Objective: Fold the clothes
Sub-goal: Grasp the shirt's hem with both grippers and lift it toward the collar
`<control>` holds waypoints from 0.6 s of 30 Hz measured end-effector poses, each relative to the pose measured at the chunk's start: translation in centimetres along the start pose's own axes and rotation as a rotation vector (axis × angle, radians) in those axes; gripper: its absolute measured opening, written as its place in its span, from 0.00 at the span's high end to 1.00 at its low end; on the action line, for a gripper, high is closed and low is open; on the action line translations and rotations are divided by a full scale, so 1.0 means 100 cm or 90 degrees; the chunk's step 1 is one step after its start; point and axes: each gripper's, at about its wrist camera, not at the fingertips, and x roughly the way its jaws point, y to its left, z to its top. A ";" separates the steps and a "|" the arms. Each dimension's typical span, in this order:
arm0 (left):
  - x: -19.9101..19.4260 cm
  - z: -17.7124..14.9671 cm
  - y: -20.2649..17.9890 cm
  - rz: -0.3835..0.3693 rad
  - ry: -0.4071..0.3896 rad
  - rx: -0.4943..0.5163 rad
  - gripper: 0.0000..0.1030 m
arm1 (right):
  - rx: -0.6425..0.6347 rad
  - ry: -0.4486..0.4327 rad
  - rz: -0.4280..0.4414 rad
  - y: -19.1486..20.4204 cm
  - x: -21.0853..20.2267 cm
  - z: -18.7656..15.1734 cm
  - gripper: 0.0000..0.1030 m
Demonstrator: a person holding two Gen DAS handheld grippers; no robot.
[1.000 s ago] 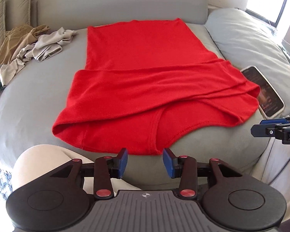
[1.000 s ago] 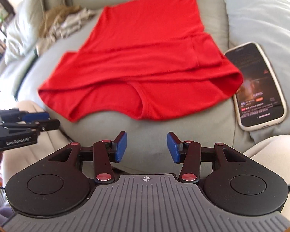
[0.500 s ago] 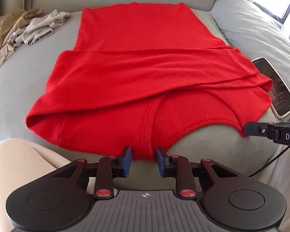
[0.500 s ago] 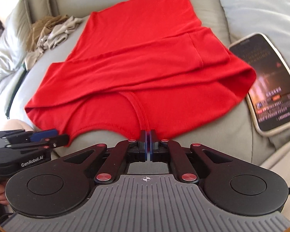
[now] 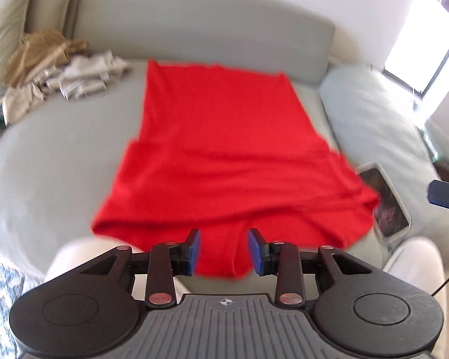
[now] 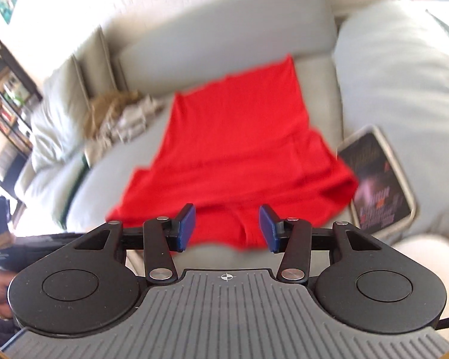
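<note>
The red garment (image 5: 224, 161) lies spread on the grey sofa seat (image 5: 60, 161), filling the middle of both frames, its long axis running from the lower edge of the frame up toward the sofa backrest (image 5: 206, 27): the narrow straight end points at the backrest and the wider end, already doubled across into a band with a seamed, curved edge, points down toward the camera. The left gripper (image 5: 223, 252) hangs over that near edge with nothing clamped, its jaws parting and red cloth showing only behind the gap; the right gripper (image 6: 227, 228) is likewise released and opening, the near seam visible beyond its blue pads (image 6: 186, 227) rather than between them. The step in hand looks like taking the near edge for the next fold, and to do it well each gripper should probably come down on the doubled band well apart from the other, pinching both layers together so the upper flap does not slide, then carry the edge straight up the long axis toward the backrest, keeping both corners level. The phone (image 6: 377, 179) sits just beside the garment's right corner (a snag risk if cloth drags sideways), and the heap of beige clothes (image 5: 57, 71) waits at the upper left.
</note>
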 end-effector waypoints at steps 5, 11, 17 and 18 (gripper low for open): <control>-0.014 0.051 0.022 -0.008 -0.077 -0.045 0.58 | -0.050 -0.084 -0.013 0.015 -0.017 0.063 0.28; 0.042 0.117 0.054 0.023 -0.060 -0.075 0.56 | -0.081 -0.049 -0.087 0.009 0.039 0.123 0.46; 0.140 0.177 0.099 0.033 -0.061 -0.087 0.56 | -0.014 -0.003 -0.085 -0.036 0.142 0.177 0.46; 0.158 0.184 0.106 0.033 -0.068 -0.090 0.56 | 0.006 0.005 -0.078 -0.046 0.164 0.185 0.46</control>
